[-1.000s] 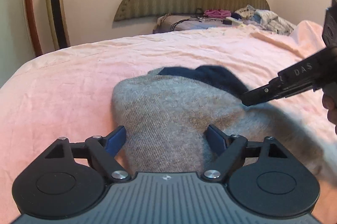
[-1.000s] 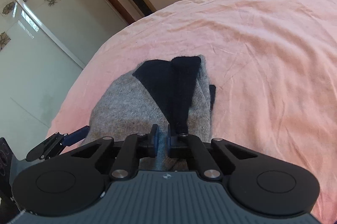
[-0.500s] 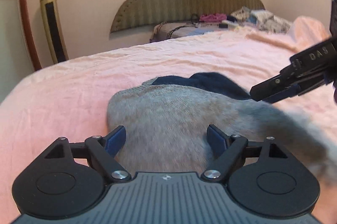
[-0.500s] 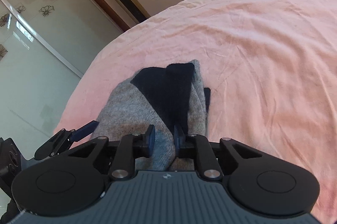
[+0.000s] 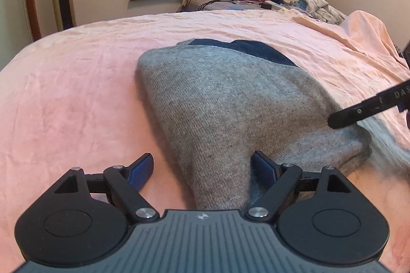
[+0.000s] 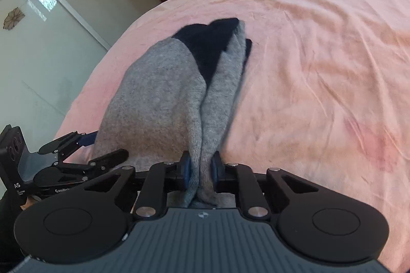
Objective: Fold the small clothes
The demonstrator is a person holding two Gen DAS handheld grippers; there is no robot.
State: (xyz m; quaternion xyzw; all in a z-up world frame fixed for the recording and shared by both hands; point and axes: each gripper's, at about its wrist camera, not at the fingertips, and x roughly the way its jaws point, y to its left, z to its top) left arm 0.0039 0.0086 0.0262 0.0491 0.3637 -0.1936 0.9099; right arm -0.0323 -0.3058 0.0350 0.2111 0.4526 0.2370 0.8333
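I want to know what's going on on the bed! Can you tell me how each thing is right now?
grey sweater: folded over, lying on the bed, near edge bunched up
right gripper: jaws closing, grey knit pinched between them
left gripper: jaws wide open, sweater corner between them, not gripped
pink bedsheet: spread out, wrinkled

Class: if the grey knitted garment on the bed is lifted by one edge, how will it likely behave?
The grey garment would probably droop: it already bunches between the closing jaws of the right gripper. Its fuzzy knit likely drags on the pink sheet rather than sliding.
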